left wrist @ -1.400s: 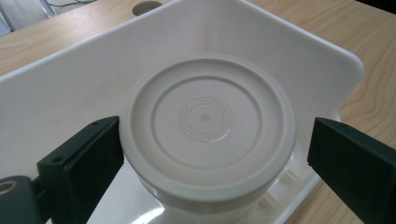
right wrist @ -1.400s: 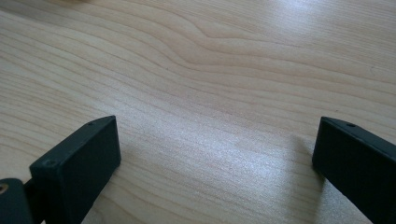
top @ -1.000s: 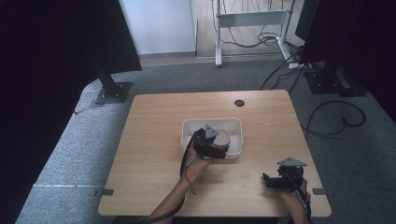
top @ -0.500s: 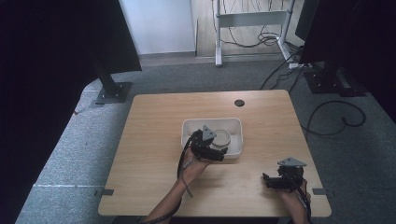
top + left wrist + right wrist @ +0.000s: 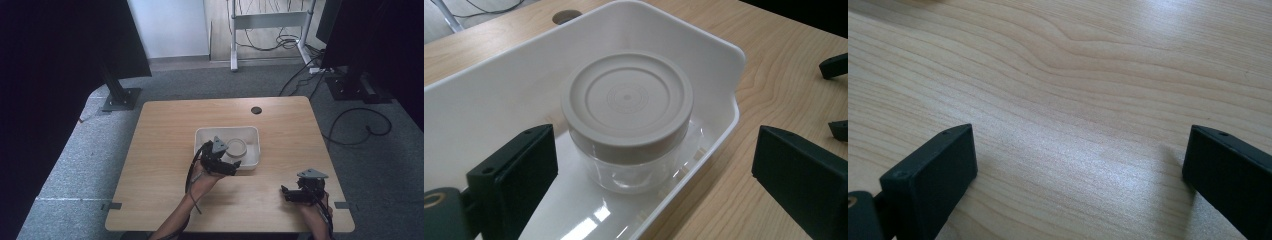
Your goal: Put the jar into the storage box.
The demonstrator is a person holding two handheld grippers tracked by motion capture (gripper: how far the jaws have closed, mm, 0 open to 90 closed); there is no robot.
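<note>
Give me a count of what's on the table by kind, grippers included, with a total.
White tray: 1
Clear jar with a beige lid, standing inside the tray: 1
Grippers: 2, the left gripper at the tray's near edge and the right gripper over bare wood, both open
Total: 4

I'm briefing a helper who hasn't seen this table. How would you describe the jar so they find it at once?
Start at the wooden table and find the white tray near its middle. The jar stands upright inside it, just ahead of the left tongs. It has a clear body with a round, flat, off-white lid, and nothing else sits in the tray.
</note>
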